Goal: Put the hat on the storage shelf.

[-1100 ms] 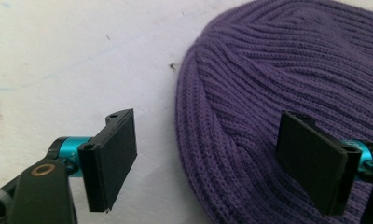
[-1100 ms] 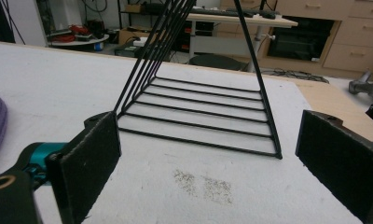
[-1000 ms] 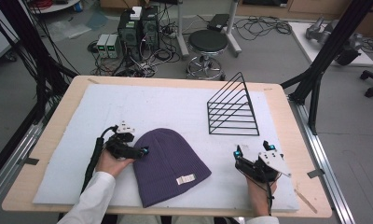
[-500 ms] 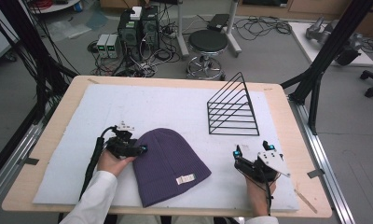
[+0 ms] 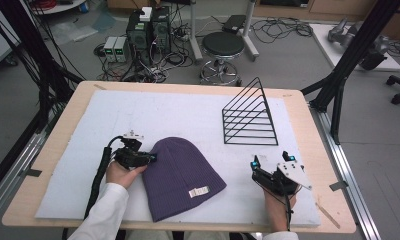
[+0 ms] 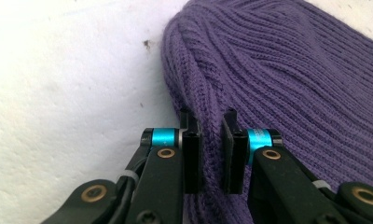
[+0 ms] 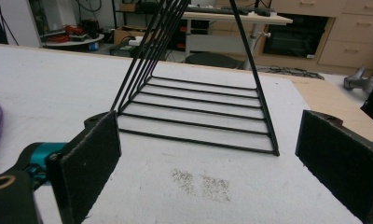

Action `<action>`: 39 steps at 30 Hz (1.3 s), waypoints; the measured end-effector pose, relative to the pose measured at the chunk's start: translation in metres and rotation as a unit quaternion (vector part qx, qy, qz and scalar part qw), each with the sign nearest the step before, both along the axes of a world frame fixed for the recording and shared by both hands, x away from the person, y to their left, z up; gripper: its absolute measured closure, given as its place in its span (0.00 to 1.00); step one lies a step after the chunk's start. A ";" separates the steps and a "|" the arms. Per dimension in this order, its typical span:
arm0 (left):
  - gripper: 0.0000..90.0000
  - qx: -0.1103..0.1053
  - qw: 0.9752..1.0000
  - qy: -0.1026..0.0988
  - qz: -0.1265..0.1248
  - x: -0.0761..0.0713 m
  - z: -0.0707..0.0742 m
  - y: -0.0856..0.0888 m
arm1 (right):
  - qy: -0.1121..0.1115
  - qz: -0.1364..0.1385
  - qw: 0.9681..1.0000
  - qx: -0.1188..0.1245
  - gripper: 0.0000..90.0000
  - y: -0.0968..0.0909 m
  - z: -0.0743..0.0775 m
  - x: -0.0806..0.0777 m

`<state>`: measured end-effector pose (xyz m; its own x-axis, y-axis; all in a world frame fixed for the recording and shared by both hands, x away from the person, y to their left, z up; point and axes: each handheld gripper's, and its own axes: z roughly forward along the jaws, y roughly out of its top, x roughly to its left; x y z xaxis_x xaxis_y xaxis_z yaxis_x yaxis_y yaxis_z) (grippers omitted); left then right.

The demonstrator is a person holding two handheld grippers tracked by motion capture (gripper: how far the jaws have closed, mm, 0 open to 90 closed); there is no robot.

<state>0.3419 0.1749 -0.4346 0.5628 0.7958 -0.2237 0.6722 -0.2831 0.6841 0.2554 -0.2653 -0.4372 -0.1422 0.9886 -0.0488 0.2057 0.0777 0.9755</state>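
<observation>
Beanie [image 5: 179, 175], purple knit, one; white tag [image 5: 198, 191] unreadable; left gripper [image 6: 211, 140] pinching its edge; right gripper [image 7: 208, 163] jaws wide apart; one black wire rack [image 5: 252, 121].

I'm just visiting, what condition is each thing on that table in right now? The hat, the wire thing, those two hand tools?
Purple beanie: lying flat on the white mat, left edge pinched.
Left gripper: jaws nearly closed on the beanie's edge.
Right gripper: jaws wide open, holding nothing, pointed toward the rack.
Black wire rack: standing upright, empty, untouched.
White mat: flat over the wooden table, slightly speckled.
</observation>
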 end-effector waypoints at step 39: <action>0.91 0.038 0.942 -0.327 -0.065 -0.046 0.078 -0.001 | 0.001 -0.001 1.000 0.008 0.07 0.000 0.000 -0.003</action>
